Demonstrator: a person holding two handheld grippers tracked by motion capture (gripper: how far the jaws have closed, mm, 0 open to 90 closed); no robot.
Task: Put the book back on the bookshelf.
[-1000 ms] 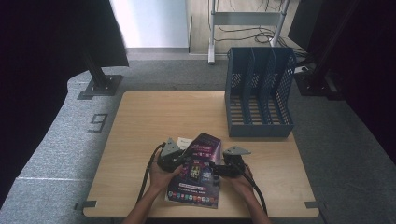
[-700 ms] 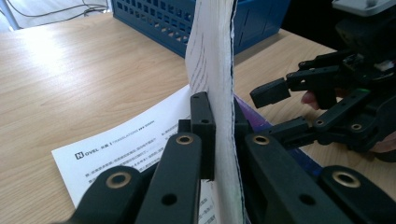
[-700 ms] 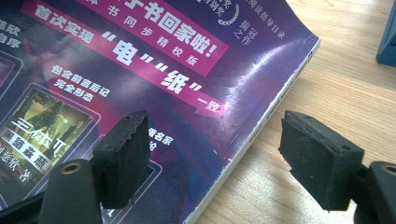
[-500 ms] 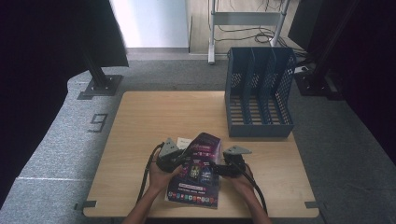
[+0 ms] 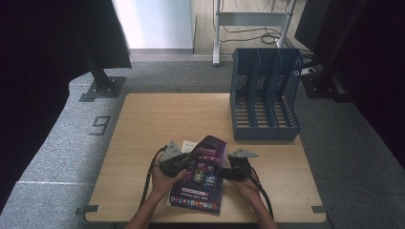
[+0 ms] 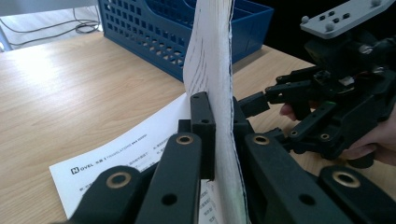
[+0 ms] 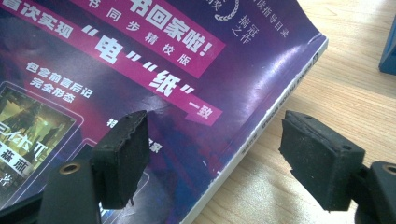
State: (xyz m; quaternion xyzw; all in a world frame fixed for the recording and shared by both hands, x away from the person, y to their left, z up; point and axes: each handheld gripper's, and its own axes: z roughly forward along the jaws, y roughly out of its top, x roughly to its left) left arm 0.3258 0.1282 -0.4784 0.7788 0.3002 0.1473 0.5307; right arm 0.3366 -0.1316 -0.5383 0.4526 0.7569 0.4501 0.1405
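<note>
Left tool point(image 6: 217, 135) clamping book point(image 5: 200, 174) pages at counter point(image 5: 157, 119) six o'clock edge; right tool point(image 7: 224, 154) gaping over spine. Advice: close right squarely before lifting toward blue rack point(image 5: 265, 93) at two o'clock.

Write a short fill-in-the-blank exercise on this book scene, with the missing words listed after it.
1. The left tool is shut on the lifted ____ of the purple book.
2. The right tool has its jaws ____, one on each side of the book's spine edge, pressing nothing.
3. The file rack at the table's far right corner is ____ in colour.
4. The rack's slots hold ____ books.

Missing words: pages; open; blue; no
</note>
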